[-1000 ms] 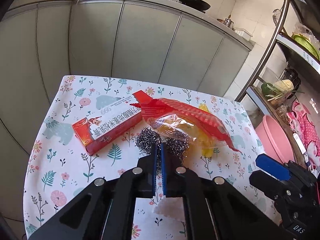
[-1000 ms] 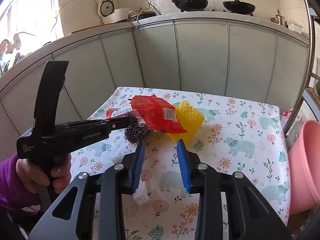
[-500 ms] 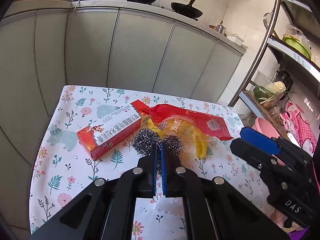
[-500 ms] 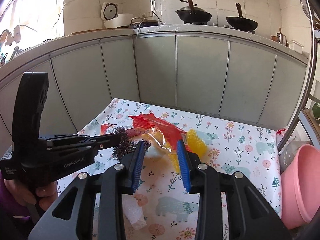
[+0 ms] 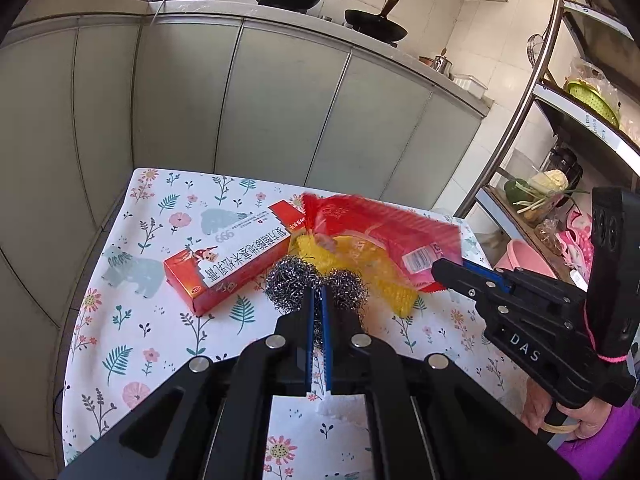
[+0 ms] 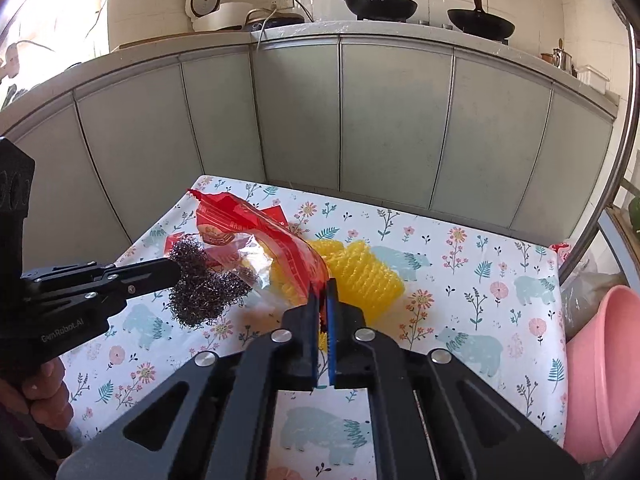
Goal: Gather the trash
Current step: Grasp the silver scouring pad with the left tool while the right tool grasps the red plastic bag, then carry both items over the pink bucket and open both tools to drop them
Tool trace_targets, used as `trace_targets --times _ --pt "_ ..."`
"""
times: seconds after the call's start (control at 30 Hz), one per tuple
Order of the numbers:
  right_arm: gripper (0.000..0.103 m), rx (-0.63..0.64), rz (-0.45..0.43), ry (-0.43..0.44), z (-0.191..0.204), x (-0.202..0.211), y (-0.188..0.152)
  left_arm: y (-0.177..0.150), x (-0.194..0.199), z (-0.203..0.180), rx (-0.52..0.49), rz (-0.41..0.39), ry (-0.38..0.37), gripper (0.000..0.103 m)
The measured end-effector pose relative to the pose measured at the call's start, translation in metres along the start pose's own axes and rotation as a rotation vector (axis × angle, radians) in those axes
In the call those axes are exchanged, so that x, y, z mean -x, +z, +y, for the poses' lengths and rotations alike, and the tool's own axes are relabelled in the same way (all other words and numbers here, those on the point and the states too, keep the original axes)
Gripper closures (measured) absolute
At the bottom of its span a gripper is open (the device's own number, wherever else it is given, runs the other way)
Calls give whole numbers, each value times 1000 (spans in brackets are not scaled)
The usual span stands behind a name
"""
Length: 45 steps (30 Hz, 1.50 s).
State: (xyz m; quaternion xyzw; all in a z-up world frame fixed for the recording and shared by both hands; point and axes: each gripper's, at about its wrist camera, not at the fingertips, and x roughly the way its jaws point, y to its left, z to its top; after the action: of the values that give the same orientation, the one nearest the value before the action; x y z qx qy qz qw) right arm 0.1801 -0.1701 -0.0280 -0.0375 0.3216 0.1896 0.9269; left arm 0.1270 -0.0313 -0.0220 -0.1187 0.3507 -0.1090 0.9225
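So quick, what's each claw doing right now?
Left gripper: closed on the steel wool.
Right gripper: just closed, pinching the red plastic bag.

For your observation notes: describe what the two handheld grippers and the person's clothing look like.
Both the left gripper and the right gripper are black with blue finger pads and silver bolts. The right one reads "DAS" and carries a pink cord; the left reads "GenRobot.AI". The sleeve is purple.

Table (image 5: 120,320): near the cabinet fronts (image 5: 280,120), which stand behind it.
Box (image 5: 224,264): on the table, left of the wrapper (image 5: 384,228).
Steel wool (image 5: 296,284): on the table, just right of the box, nearer than the wrapper.
Mesh sponge (image 6: 360,272): under the wrapper's right end.
Basin (image 6: 600,368): off the table's right edge.
Pans (image 6: 376,0): on the far counter.
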Motion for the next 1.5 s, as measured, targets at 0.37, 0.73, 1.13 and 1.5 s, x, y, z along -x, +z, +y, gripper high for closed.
trace_targets --times 0.37,0.73,1.13,1.5 --pt "101 -100 -93 25 -17 57 3 7 31 -5 -3 -57 2 100" --pt "101 -222 -189 -41 -62 114 -5 19 62 -47 -66 -116 -58 100" --pt "101 -356 -264 -194 -127 173 -41 30 59 -141 -191 -142 -187 100" --pt "101 -463 -278 -341 -182 203 -78 21 19 -240 -326 -111 -346 100"
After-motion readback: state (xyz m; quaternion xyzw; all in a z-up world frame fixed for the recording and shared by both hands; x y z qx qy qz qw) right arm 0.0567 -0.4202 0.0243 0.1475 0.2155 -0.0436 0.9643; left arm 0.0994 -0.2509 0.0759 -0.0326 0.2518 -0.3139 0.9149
